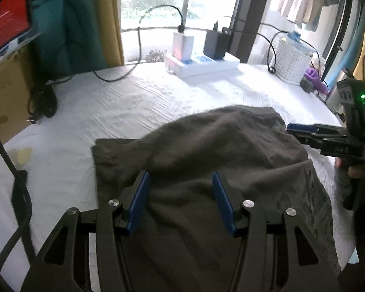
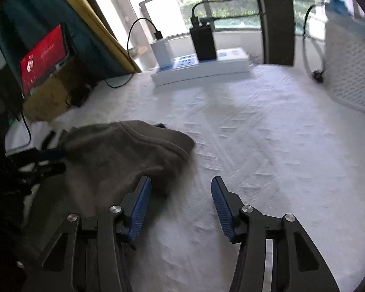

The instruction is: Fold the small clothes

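Observation:
A dark grey small garment (image 1: 206,150) lies bunched on the white sheet (image 1: 133,102), with a raised hump in its middle. My left gripper (image 1: 181,182) hovers over its near part, jaws apart, with fabric under and between the blue pads and neither pad pressing on it. My right gripper (image 1: 295,133) comes in from the right, tips at the garment's right edge. In the right wrist view the right gripper (image 2: 181,189) stands open over bare sheet, its left pad (image 2: 141,202) beside the garment (image 2: 124,153). The left gripper (image 2: 52,159) shows at the cloth's far left, partly hidden.
A white power strip with chargers and cables (image 1: 202,65) stands at the back by the window. A white woven basket (image 1: 289,60) is at the back right. A cardboard box (image 1: 4,92), a red screen (image 2: 43,58) and coiled black cables (image 1: 41,102) are at the left.

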Demonstrator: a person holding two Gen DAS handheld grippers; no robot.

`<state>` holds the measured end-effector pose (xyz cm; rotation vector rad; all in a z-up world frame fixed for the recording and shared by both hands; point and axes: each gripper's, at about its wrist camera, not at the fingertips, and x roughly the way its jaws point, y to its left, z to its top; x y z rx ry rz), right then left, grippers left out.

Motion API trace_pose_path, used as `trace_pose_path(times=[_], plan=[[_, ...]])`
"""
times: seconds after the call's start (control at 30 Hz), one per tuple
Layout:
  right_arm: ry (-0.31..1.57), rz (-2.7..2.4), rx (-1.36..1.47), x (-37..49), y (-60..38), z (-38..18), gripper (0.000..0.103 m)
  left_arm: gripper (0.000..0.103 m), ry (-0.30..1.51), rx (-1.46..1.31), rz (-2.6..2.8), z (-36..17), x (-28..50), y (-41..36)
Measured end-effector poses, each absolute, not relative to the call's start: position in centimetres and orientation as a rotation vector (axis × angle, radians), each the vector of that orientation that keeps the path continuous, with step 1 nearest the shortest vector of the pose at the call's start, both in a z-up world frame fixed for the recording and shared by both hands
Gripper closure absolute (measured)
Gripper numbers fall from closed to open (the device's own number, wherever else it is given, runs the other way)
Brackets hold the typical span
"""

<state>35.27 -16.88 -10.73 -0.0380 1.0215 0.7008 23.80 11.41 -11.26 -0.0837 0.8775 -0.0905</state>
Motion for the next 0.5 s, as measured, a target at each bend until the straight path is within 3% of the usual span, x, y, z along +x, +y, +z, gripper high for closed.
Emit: trace_pose_path(times=[0.3,0.47,0.5], plan=[[1.0,0.701,0.072,36.4,-17.5,-9.1,0.05,0.049,0.861,-0.105,0.022,-11.4,22.3,15.3],[1.074,0.766,0.067,36.8,-15.2,-11.0,0.05,0.049,0.887,-0.151,0.035,-13.1,22.9,17.0],[1.075,0.78,0.081,36.8,-14.8,-11.4,0.062,0.046,0.889,-0.159,0.029,-13.4,23.0,17.0]])
